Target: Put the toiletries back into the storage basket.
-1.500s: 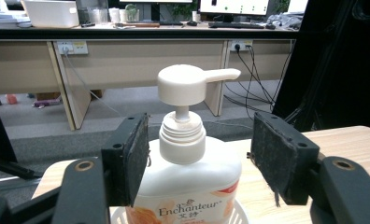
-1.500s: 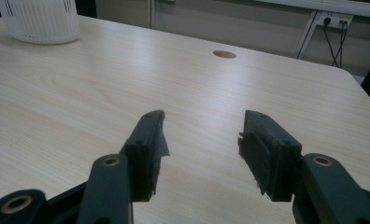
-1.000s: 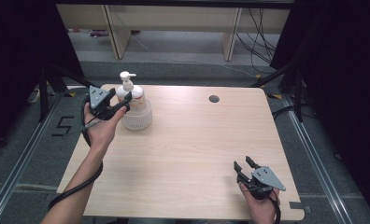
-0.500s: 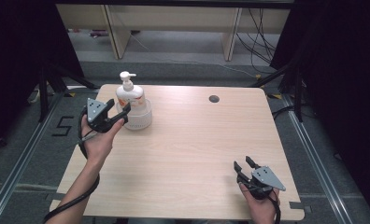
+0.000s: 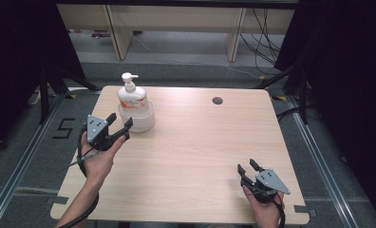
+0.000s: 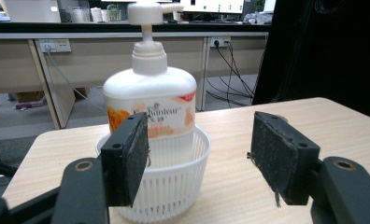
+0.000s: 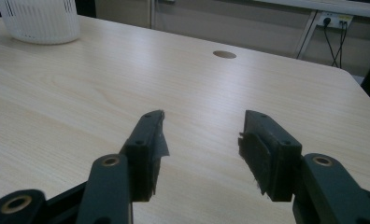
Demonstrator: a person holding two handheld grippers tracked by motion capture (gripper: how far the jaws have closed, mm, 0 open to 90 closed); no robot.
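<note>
High view: bottle (image 5: 131,95) beyond left gripper (image 5: 119,124)

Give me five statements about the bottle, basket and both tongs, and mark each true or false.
1. The pump bottle stands upright inside the white basket. True.
2. The left tongs are clamped on the bottle. False: they are open, just short of the basket.
3. The right tongs are open and hold nothing. True.
4. The basket lies tipped on its side. False: it stands upright on the table.
5. The table has a round hole near its far edge. True.
</note>
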